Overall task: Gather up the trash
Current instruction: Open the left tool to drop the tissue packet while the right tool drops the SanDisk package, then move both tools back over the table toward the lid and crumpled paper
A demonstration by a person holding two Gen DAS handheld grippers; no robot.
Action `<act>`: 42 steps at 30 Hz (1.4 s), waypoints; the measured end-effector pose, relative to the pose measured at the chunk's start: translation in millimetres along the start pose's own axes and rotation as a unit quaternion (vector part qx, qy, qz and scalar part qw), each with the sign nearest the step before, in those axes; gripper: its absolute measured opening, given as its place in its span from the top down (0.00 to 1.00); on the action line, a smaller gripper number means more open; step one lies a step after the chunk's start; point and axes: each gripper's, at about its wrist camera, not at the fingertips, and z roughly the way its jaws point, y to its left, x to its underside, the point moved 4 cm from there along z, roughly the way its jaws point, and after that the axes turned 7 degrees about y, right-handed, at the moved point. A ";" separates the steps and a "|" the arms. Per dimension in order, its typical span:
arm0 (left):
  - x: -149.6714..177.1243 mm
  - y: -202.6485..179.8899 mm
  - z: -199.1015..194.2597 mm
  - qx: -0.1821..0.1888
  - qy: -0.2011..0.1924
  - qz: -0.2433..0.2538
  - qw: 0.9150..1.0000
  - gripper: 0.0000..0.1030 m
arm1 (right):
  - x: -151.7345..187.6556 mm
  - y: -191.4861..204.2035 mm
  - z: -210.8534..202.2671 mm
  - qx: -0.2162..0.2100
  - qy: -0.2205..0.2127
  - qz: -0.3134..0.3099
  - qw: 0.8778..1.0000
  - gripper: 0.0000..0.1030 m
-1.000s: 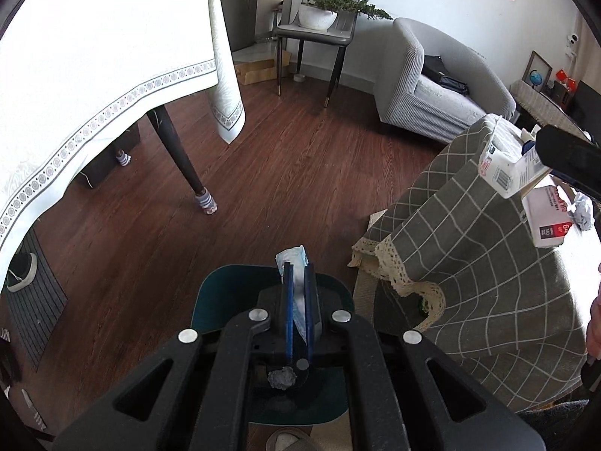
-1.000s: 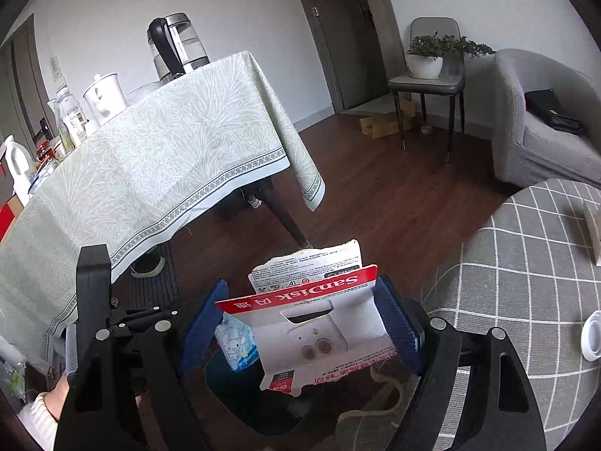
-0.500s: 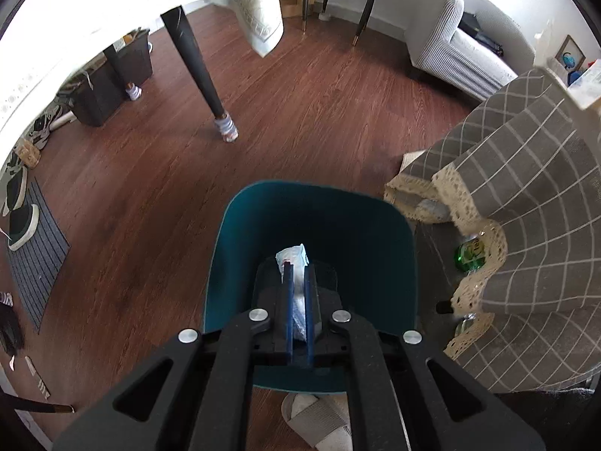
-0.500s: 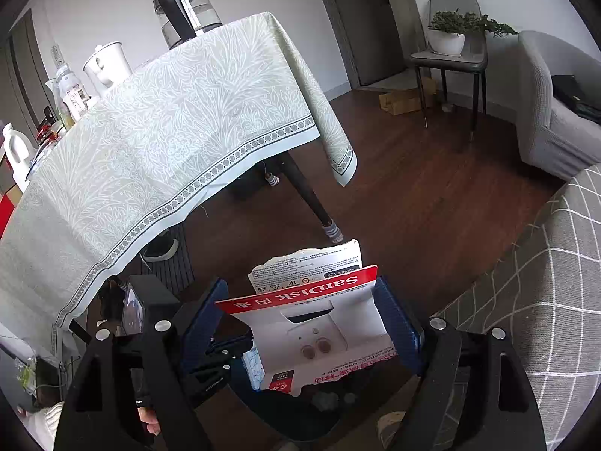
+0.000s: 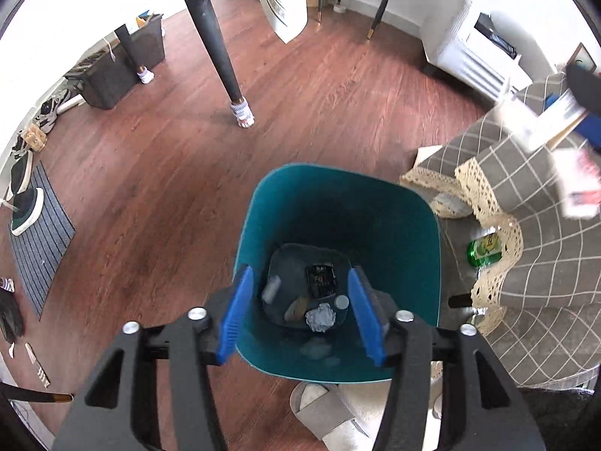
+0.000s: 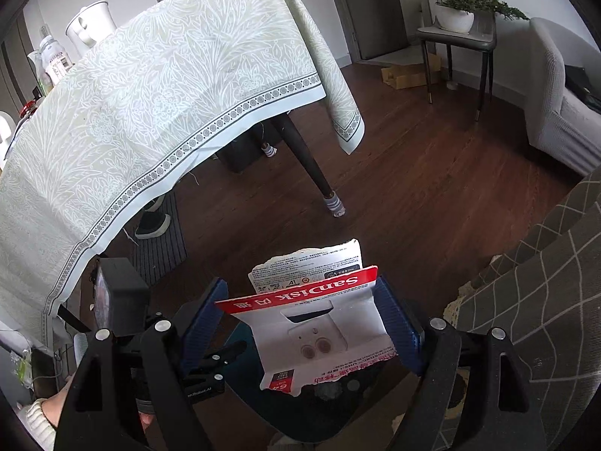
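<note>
A teal trash bin stands on the wood floor beside the checked-cloth table. My left gripper hangs open and empty over the bin's mouth. At the bin's bottom lie a crumpled grey wad, a dark packet and a pale blue wrapper. My right gripper is shut on a red-and-white SanDisk card package, held above the bin. That package shows blurred at the right of the left wrist view.
A dining table with a pale patterned cloth and dark legs stands across the floor. A green bottle sits under the checked cloth. A slipper lies by the bin. A grey sofa and a chair with a plant are further off.
My left gripper has opened over the bin and the pale blue wrapper it held has dropped inside. My right gripper, still holding the package, has moved closer above the bin.
</note>
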 end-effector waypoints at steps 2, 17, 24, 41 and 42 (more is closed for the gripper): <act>-1.4 -0.3 -8.9 -0.010 -0.013 0.003 1.000 0.36 | 2.0 -0.9 7.2 0.004 0.008 0.000 1.000 0.22; -15.6 14.0 -84.2 -0.032 -0.121 -0.028 0.992 0.27 | 30.7 -6.3 60.7 0.023 0.079 0.007 0.997 0.22; -22.3 1.1 -126.3 -0.004 -0.175 -0.020 0.984 0.29 | 43.5 -2.3 78.6 0.032 0.108 -0.002 0.994 0.21; -31.3 -33.0 -194.3 0.045 -0.238 -0.024 0.970 0.41 | 71.2 9.6 106.2 0.038 0.157 -0.016 0.987 0.14; -32.0 -34.0 -196.7 0.045 -0.242 -0.025 0.969 0.41 | 72.8 8.4 105.7 0.039 0.157 -0.019 0.987 0.13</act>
